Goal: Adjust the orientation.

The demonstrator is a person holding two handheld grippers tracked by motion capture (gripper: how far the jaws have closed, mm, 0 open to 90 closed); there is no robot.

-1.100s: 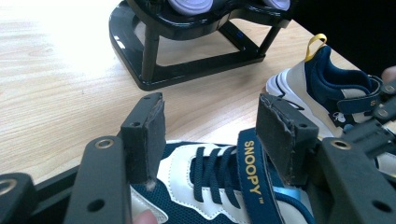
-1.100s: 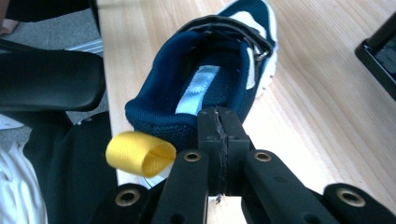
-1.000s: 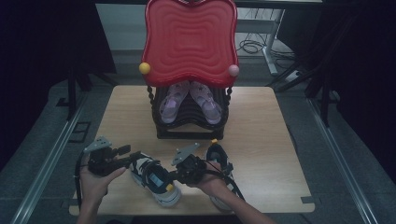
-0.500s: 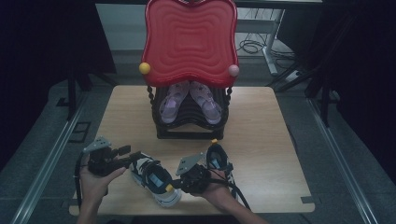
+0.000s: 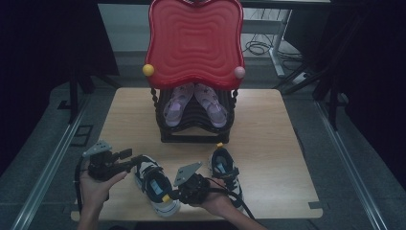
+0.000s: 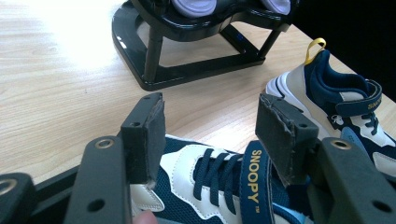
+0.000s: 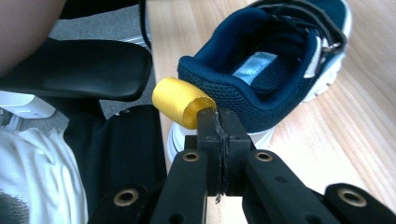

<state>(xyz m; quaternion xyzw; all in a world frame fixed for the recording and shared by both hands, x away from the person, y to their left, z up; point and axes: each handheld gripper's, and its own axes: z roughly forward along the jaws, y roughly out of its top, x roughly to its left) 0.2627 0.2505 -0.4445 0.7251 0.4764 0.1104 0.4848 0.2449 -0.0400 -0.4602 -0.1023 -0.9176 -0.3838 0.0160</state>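
At the near left of the wooden table (image 5: 268, 143), the left gripper (image 5: 128, 157) is held low in the person's left hand (image 5: 95, 188), its jaws spread wide with nothing between them. In the left gripper view the two grey pads (image 6: 154, 140) straddle the laced tongue area of the nearer sneaker (image 5: 155, 184), above the navy strap reading SNOOPY (image 6: 254, 179); I cannot tell whether either pad touches the shoe.

That sneaker, navy mesh with cream panels and a white sole, lies near the front edge with its heel toward the person. It looks light and soft in the upper, firmer at the sole, so the wide jaws would do best across the collar or the padded sides rather than the loose laces.

Just right of it, the right gripper (image 5: 173, 195) has its jaws pressed together on the yellow pull loop (image 7: 183, 102) at the heel of that same shoe. The loop is thin webbing: a secure, non-slippery hold, but the shoe would likely dangle and swing from it.

Further right stands the second sneaker (image 5: 225, 170), upright, toe toward the person, its own yellow loop pointing at the black shoe rack (image 5: 194, 120).

The rack sits at the middle back of the table with a pair of lilac sandals (image 5: 174, 108) on it, beneath a red wavy panel (image 5: 194, 40).
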